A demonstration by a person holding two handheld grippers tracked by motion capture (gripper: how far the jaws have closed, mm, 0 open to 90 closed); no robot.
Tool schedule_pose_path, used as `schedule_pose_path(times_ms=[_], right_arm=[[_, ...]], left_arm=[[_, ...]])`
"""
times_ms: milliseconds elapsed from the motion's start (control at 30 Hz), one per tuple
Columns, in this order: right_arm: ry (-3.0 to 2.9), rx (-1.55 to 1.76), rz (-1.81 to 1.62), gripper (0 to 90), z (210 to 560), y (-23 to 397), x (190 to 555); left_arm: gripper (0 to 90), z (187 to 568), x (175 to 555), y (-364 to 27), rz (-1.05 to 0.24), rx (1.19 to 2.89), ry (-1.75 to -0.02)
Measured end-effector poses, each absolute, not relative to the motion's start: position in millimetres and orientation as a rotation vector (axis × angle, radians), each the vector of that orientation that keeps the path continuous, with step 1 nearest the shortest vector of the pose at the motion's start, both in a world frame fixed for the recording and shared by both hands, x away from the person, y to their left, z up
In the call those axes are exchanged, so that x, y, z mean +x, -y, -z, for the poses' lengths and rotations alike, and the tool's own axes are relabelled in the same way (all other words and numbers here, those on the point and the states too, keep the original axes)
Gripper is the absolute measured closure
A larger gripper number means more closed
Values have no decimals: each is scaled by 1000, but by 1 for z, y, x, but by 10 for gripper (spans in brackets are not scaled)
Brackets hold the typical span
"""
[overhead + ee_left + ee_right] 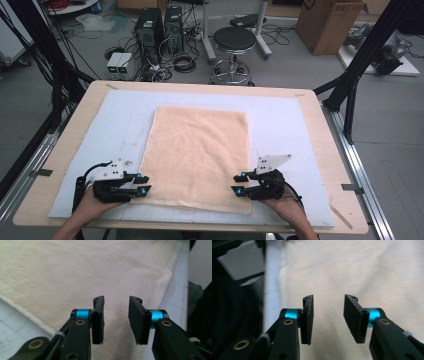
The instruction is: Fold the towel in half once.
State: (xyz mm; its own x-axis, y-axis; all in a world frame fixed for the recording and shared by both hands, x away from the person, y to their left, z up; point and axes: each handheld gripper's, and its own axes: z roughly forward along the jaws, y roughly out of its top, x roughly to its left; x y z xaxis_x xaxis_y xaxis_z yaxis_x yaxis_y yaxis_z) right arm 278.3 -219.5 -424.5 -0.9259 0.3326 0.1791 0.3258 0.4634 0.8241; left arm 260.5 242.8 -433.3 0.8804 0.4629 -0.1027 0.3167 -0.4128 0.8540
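The left gripper point(142, 183) sits at the towel's point(200, 150) near-left corner, jaws parted with nothing between them. The right gripper point(239, 184) matches it at the near-right corner, equally open and holding nothing. To do this well, both should probably pinch their corners together and lift evenly. One peach towel lies flat mid-mat point(295, 125) on the bench point(320, 150); two grippers.
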Motion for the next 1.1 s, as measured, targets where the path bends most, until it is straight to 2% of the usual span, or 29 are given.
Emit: schedule_pose_path(times_ms=[567, 733, 1100], right_arm=[[-2458, 870, -1366, 380, 429, 236, 323], [-2438, 882, -1352, 356, 428, 235, 330], [-2408, 928, -1363, 342, 430, 230, 338]], left_arm=[[515, 428, 299, -241, -316, 1941, -758], [467, 429, 303, -245, -330, 1926, -801], [436, 427, 306, -249, -380, 1914, -848]])
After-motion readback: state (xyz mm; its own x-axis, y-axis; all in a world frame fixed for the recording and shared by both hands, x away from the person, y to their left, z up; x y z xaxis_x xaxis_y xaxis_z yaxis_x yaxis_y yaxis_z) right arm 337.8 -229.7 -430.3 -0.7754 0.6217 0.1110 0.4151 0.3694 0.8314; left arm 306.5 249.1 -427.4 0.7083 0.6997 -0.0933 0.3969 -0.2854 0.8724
